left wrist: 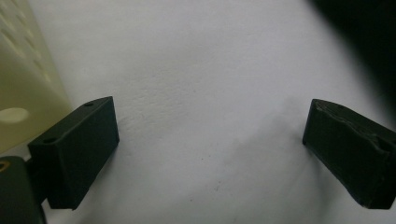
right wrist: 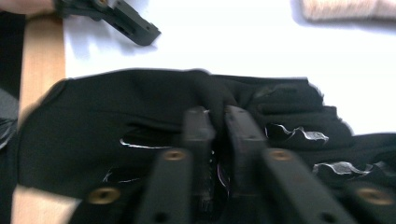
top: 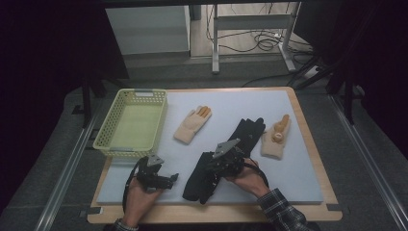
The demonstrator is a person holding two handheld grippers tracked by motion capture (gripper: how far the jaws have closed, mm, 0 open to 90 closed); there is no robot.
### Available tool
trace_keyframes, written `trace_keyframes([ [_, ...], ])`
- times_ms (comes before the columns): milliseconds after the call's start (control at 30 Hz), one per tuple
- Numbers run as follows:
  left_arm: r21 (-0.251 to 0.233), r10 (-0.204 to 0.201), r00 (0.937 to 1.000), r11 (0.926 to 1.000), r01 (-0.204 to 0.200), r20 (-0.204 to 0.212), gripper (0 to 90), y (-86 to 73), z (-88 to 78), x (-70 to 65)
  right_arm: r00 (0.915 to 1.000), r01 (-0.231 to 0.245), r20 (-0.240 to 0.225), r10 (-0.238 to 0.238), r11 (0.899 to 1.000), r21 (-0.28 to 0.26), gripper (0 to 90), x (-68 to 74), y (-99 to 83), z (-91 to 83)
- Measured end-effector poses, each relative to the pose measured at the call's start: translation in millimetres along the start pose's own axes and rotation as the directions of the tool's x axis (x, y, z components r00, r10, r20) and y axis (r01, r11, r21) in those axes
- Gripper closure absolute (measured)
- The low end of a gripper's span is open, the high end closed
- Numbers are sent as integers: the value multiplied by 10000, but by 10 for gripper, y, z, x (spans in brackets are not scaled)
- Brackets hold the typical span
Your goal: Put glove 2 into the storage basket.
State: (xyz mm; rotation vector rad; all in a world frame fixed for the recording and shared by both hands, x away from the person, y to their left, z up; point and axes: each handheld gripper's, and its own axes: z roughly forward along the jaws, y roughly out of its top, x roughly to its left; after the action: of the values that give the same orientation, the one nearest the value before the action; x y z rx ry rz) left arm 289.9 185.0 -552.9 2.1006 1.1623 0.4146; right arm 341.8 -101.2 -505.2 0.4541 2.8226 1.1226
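Note:
A black glove [top: 196,182] lies crumpled at the front middle of the white mat [top: 159,159]. A second black glove [top: 250,131] stretches away behind it. My right gripper [top: 210,176] sits on the near glove. In the right gripper view its jaws [right wrist: 217,123] stand close together with a fold of the black glove [right wrist: 116,102] pinched between them. My left gripper [top: 171,179] rests on the mat to the left of that glove, pointing at it. It is open [left wrist: 210,149] with bare mat between its fingers.
A pale yellow basket [top: 108,140] stands at the left of the mat, close beside my left gripper [left wrist: 23,84]. One beige glove [top: 192,124] lies mid-mat, another [top: 276,139] at the right. The wooden table edge [right wrist: 42,51] runs along the front.

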Motion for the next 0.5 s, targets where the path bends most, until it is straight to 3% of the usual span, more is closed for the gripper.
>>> trace_keyframes([
  [67, -4, 0, 10000, 10000, 0, -1, 41, 0, 0, 0, 9988, -422, 241, 431, 9985, -358, 586, -23, -36, -17],
  [100, -1, 26, 10000, 10000, -26, -4, 41, 0, 0, 2, 9953, -711, 592, 760, 9942, -812, 568, -77, -52, -126],
  [133, -1, 26, 10000, 10000, -26, -4, 41, 0, 0, 2, 9953, -711, 592, 760, 9942, -812, 568, -77, -52, -126],
  [167, 25, 64, 10000, 10000, -64, 6, 41, 1, -2, 4, 9849, -1337, 946, 1448, 9844, -1148, 630, -151, -98, -278],
  [233, 15, 41, 10000, 10000, -41, 0, 41, 0, -1, 2, 9754, -1741, 1156, 1879, 9774, -1202, 755, -196, -178, -384],
  [267, 15, 41, 10000, 10000, -41, 0, 41, 0, -1, 2, 9754, -1741, 1156, 1879, 9774, -1202, 755, -196, -178, -384],
  [300, 26, 43, 10000, 10000, -43, 6, 41, 0, -2, 2, 9657, -2056, 1380, 2198, 9725, -1097, 857, -204, -312, -439],
  [500, 27, 45, 10000, 10000, -45, 4, 41, 0, -2, 2, 9591, -2220, 1654, 2297, 9729, -642, 877, -147, -496, -301],
])
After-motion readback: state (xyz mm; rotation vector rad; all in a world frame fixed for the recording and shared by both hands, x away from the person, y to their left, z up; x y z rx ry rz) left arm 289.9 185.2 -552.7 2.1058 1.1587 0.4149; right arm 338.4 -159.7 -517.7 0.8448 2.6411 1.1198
